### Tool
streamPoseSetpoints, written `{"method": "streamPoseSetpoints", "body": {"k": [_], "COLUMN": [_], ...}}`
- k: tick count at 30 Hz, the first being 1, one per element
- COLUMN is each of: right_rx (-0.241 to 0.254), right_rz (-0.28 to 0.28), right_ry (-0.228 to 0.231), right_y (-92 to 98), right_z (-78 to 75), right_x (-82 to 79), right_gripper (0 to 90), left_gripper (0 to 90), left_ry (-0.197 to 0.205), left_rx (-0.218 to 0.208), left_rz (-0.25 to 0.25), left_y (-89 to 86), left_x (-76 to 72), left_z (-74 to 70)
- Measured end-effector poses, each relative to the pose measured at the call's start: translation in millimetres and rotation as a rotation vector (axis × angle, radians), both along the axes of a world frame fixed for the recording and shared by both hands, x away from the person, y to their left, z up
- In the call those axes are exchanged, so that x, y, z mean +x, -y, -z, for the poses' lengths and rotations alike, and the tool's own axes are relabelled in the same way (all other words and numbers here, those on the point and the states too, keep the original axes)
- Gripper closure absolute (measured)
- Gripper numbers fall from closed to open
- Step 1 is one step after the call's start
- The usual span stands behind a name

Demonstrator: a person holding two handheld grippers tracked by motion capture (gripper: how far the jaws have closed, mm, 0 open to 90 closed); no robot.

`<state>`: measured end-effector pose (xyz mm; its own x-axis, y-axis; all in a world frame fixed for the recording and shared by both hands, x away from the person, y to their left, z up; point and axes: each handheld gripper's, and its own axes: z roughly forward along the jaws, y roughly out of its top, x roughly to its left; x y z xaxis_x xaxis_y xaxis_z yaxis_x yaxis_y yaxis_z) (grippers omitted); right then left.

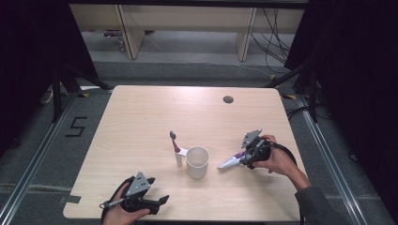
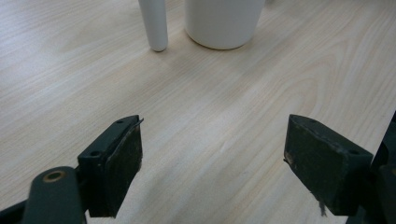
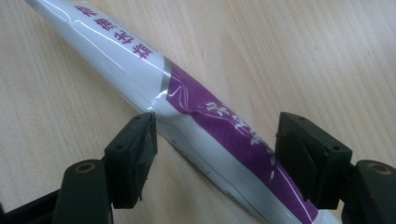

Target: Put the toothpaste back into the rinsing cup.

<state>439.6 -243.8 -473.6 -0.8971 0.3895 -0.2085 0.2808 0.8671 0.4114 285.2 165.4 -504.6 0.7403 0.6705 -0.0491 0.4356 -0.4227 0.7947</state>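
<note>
A white and purple toothpaste tube [image 1: 228,163] lies flat on the wooden table [image 1: 141,117], right of a white cup [image 1: 197,161]. My right gripper [image 1: 244,158] is down over the tube's purple end. In the right gripper view the tube [image 3: 140,70] runs diagonally between the open jaws of that gripper [image 3: 215,144], close to both pads. A toothbrush [image 1: 176,149] with a white handle stands upright just left of the cup. My left gripper [image 1: 159,202] rests near the table's front edge. It is wide open [image 2: 212,158] and empty, and faces the cup [image 2: 223,21] and the toothbrush handle [image 2: 154,23].
A round cable hole [image 1: 228,99] sits in the table's far right part. Black stands and cables flank the table on the floor, and a "5" mark [image 1: 76,126] lies on the floor to the left.
</note>
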Motion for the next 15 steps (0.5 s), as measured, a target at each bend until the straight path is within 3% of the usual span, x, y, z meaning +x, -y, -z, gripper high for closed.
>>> {"method": "streamPoseSetpoints", "body": {"k": [1, 2, 3, 6, 8, 11, 12, 13, 14, 15], "right_rx": [-0.004, -0.008, -0.014, -0.020, -0.025, -0.083, -0.097, -0.083, -0.088, -0.095], "right_rz": [0.011, -0.009, -0.018, -0.030, -0.029, -0.045, -0.053, -0.061, -0.067, -0.076], "right_ry": [-0.010, -0.014, -0.011, -0.023, -0.037, -0.063, -0.070, -0.080, -0.076, -0.086], "right_y": [-1.3, -2.3, -3.3, -5.2, -5.6, -6.2, -6.5, -6.1, -6.0, -5.6], "right_z": [0.1, 0.4, 0.1, -0.3, 0.3, 4.7, 6.4, 6.2, 5.9, 5.1], "right_x": [-0.4, 1.0, 2.0, 2.3, 1.5, 1.2, 1.2, 1.3, 0.9, 0.9], "right_gripper": [30.2, 29.7, 29.9, 30.2, 30.3, 32.6, 34.4, 37.7, 40.2, 44.1], "left_gripper": [19.0, 19.1, 19.1, 19.0, 19.1, 19.1, 19.1, 19.1, 19.0, 19.1], "left_ry": [0.000, 0.000, 0.003, -0.001, -0.001, 0.002, 0.003, 0.001, 0.001, 0.000], "left_rx": [-0.030, -0.030, -0.002, -0.032, -0.017, -0.007, -0.002, -0.032, -0.002, -0.013], "left_rz": [-0.011, -0.011, -0.003, -0.012, -0.008, 0.001, -0.004, -0.011, -0.003, -0.003], "left_y": [1.8, 1.9, 0.1, 1.8, 1.0, 0.2, 0.2, 1.9, 0.3, 0.8], "left_x": [-0.7, -0.7, -0.4, -0.9, -0.6, -0.1, -0.1, -0.7, -0.1, -0.2], "left_z": [0.6, 0.6, -0.2, 0.4, 0.2, 0.4, -0.4, 0.5, -0.1, 0.9]}}
